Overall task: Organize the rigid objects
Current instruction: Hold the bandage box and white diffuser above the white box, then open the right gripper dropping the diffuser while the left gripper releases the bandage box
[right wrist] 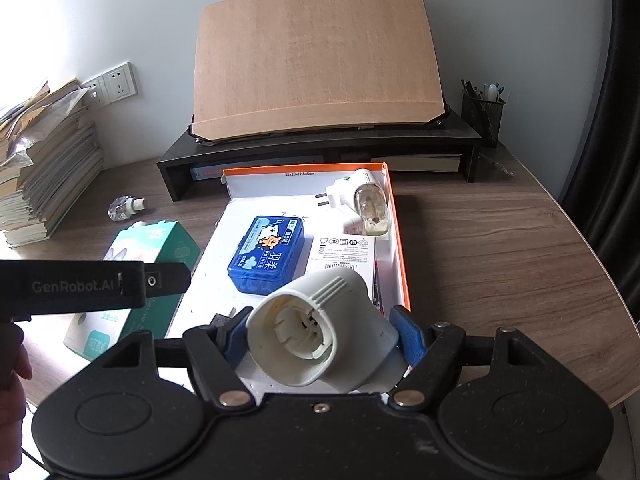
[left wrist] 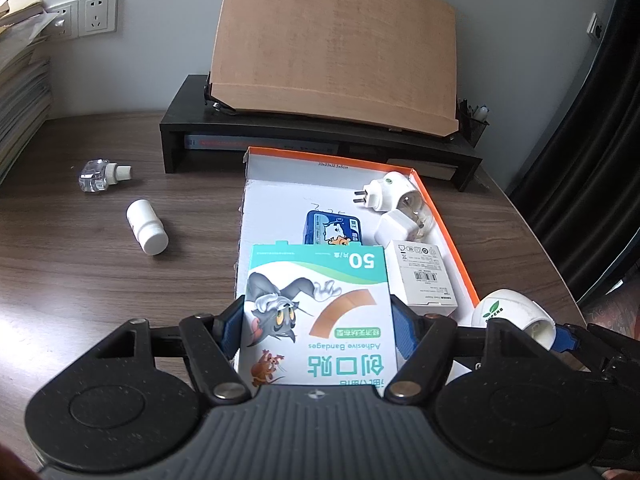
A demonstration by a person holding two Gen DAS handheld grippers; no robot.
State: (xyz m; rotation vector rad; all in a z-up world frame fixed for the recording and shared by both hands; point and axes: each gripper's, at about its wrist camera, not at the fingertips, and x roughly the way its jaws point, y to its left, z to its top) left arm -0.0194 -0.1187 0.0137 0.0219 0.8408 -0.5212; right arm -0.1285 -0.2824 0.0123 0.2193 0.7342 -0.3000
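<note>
My left gripper (left wrist: 316,320) is shut on a green-and-white adhesive bandage box (left wrist: 316,304), held over the near left corner of an orange-rimmed white tray (left wrist: 448,236). My right gripper (right wrist: 322,332) is shut on a white plug-in heater (right wrist: 320,336) above the tray's near end (right wrist: 400,248). In the tray lie a blue tin (right wrist: 266,260), a white carton (right wrist: 346,250) and another white plug-in unit with a clear bottle (right wrist: 362,200). A white pill bottle (left wrist: 146,232) and a clear glass bottle (left wrist: 102,174) lie on the table to the tray's left.
A black monitor stand (right wrist: 320,142) with a tilted wooden board (right wrist: 316,60) stands behind the tray. Stacked papers (right wrist: 44,168) fill the far left; a mesh pen holder (right wrist: 482,116) stands at the far right. The brown table's (right wrist: 500,260) curved edge runs along the right.
</note>
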